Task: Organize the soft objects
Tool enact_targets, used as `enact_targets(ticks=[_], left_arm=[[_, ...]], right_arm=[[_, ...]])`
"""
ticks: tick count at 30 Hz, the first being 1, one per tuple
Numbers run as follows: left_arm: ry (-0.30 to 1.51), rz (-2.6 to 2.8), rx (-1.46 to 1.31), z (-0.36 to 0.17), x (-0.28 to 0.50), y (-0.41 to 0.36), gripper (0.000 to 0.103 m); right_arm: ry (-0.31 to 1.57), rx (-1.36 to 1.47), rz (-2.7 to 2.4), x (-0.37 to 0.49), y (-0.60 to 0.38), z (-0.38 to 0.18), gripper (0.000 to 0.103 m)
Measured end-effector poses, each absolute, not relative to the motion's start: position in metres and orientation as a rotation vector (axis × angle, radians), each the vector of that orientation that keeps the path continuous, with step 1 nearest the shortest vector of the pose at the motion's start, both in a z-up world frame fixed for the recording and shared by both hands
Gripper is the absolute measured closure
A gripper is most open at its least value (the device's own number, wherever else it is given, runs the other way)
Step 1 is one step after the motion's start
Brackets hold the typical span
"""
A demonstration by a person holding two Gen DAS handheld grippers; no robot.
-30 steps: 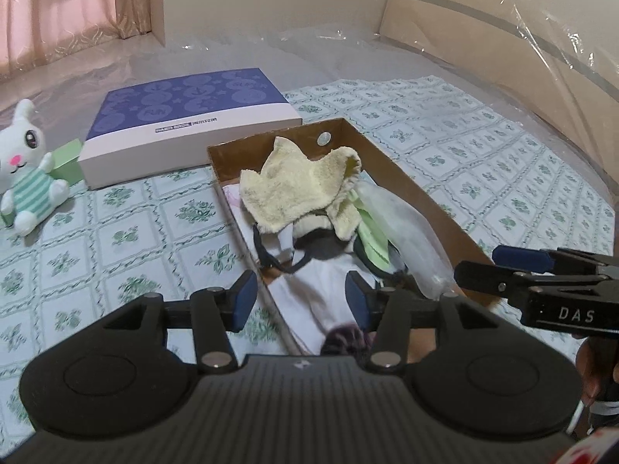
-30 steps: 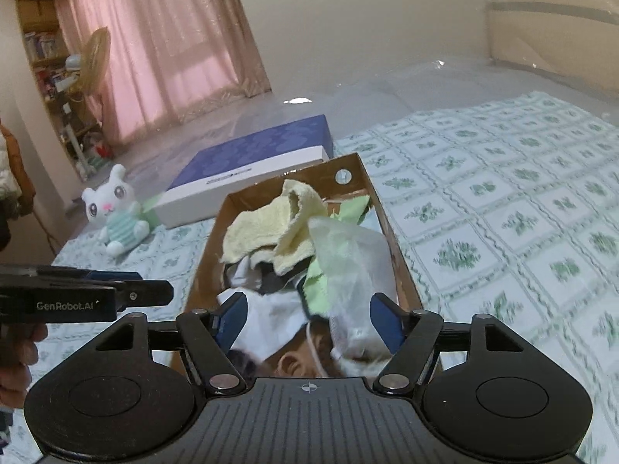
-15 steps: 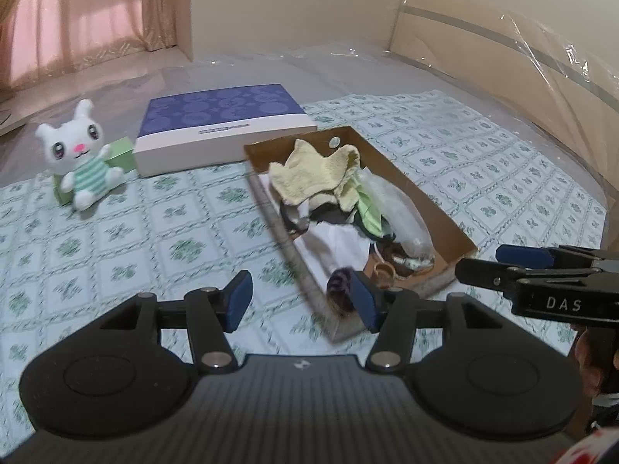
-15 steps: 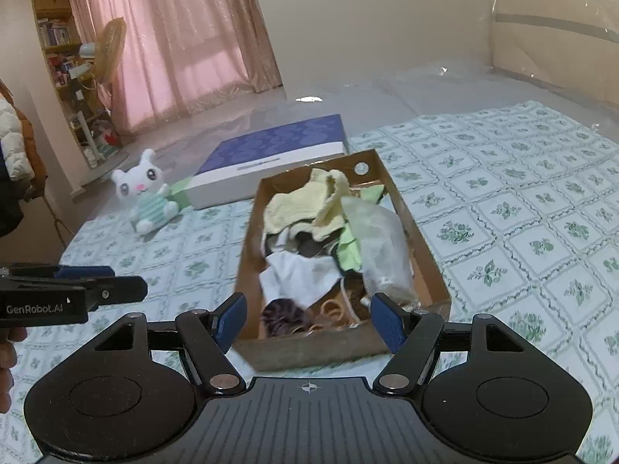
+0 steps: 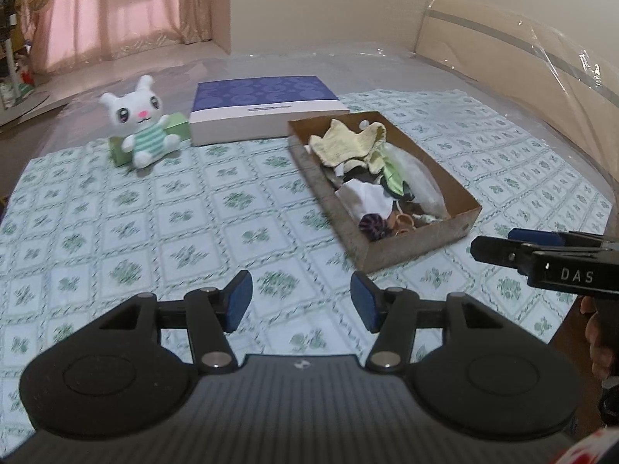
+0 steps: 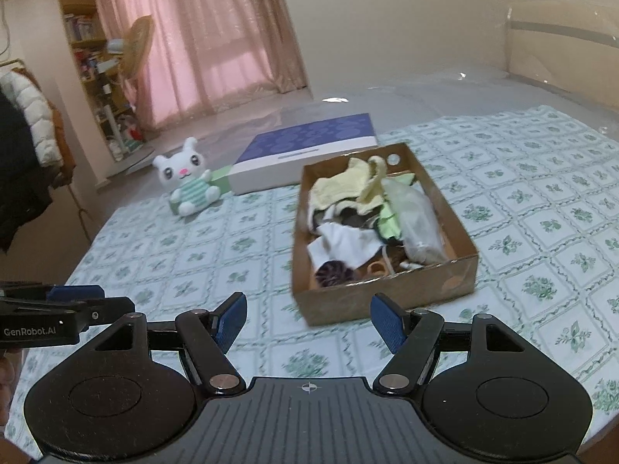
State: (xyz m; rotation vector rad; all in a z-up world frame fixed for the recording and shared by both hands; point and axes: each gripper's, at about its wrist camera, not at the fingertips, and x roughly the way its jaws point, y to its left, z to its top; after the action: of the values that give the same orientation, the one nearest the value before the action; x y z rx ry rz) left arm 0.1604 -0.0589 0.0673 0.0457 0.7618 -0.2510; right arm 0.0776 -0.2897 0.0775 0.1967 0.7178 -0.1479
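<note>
**Surroundings of the work area**

A green-and-white patterned cloth (image 5: 162,208) covers the bed. At its far edge lies 1 flat box with a purple lid (image 5: 267,106), beside a small green box (image 5: 178,125). Pink curtains (image 6: 216,42) hang beyond; a bookshelf (image 6: 87,50) stands at the left.

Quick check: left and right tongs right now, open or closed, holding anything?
Left tongs: open, holding nothing.
Right tongs: open, holding nothing.

Home bedroom; pink curtains (image 6: 216,38), bookshelf (image 6: 87,42), plastic-wrapped headboard (image 5: 522,50)
</note>
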Motion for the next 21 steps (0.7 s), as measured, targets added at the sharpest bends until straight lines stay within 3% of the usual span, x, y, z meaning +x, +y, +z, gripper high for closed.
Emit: enact_targets(ticks=[21], left_arm=[[0.786, -0.109, -0.021, 0.045, 0.066, -0.011, 0.049]], right_arm=[[0.778, 0.146, 0.002, 0.037, -0.214, 0.055, 0.032]])
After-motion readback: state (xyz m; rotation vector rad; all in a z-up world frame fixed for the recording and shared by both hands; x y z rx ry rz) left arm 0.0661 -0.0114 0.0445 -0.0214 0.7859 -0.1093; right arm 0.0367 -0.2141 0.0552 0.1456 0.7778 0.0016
